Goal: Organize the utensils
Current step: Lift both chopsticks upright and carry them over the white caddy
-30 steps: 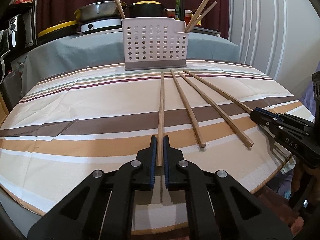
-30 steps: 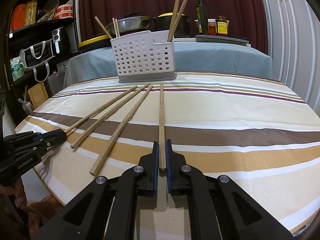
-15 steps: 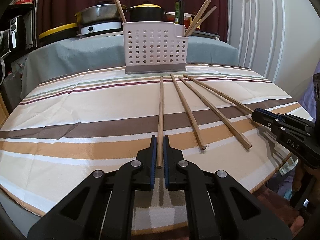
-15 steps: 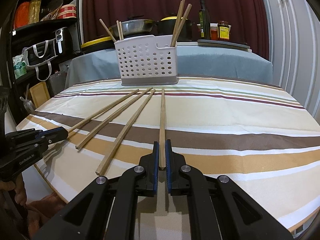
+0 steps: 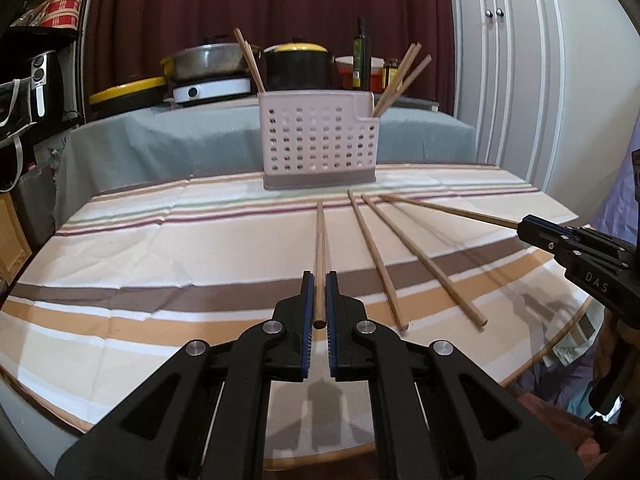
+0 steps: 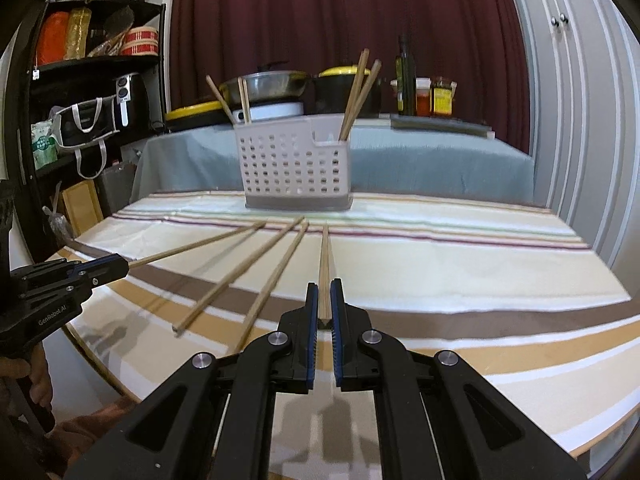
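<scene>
**Gripping one chopstick per tong, on the near side of the caddy**

Facing a white perforated caddy (image 5: 316,144) that stands upright at the far end of a striped tablecloth (image 5: 160,248). Left gripper (image 5: 319,300): closed onto the near end of the left-held chopstick (image 5: 320,248), blue pads pressing it from both sides, far tip aimed straight at the caddy's front wall and stopping short of it. Right gripper (image 6: 325,304): likewise clamped on the butt of the right-held chopstick (image 6: 325,264), tip pointing toward the caddy's base, not touching it. Casts a shadow on the cloth beneath each held stick, so both appear lifted off the fabric.

Between the held pair: two loose chopsticks (image 5: 376,256) lying flat on the cloth, fanned out, far tips converging in front of the caddy, near ends spread apart.

Inside the caddy: stored chopsticks (image 5: 250,60) leaning out of the large left compartment, and more in the small right-hand compartment (image 5: 400,76), all tilted.

Behind the caddy: pots (image 5: 298,66) and a dark bottle (image 5: 361,54) on a grey-covered surface, before a maroon curtain.
</scene>
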